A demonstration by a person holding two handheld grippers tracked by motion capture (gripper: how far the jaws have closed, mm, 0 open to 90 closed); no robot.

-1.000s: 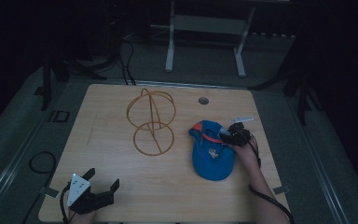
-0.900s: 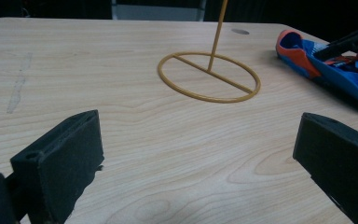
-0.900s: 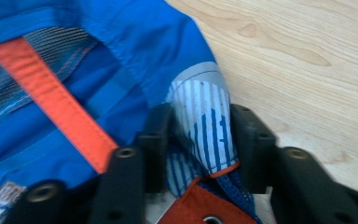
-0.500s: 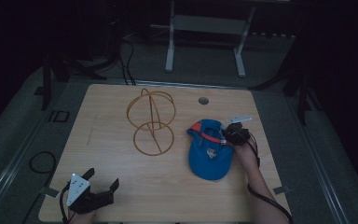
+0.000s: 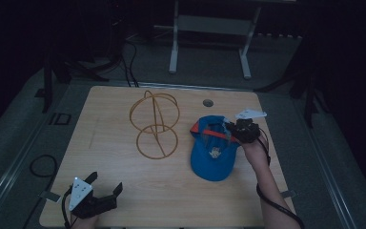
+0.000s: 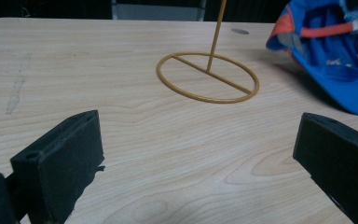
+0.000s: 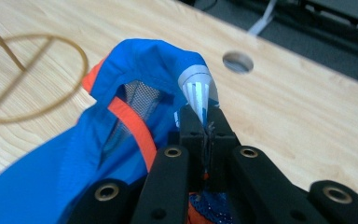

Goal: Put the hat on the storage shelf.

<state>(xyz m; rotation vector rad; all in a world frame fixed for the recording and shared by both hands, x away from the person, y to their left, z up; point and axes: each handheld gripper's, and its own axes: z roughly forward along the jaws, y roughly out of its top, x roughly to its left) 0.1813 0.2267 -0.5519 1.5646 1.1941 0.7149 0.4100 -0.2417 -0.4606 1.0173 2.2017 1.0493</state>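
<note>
Two tongs differing: right tongs (image 7: 208,133) clenching the back edge of the blue cap (image 5: 212,153) at the bench (image 5: 124,191) right side, beginning the lift toward the wire stand (image 5: 155,125), likely needing carrying over its loop; left tongs (image 6: 200,154) resting released.

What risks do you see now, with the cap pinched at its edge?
1. The right gripper holds the blue cap only by a thin edge, so the fabric may slip out.
2. The wire stand is close beside the cap; swinging the cap could knock it.
</note>
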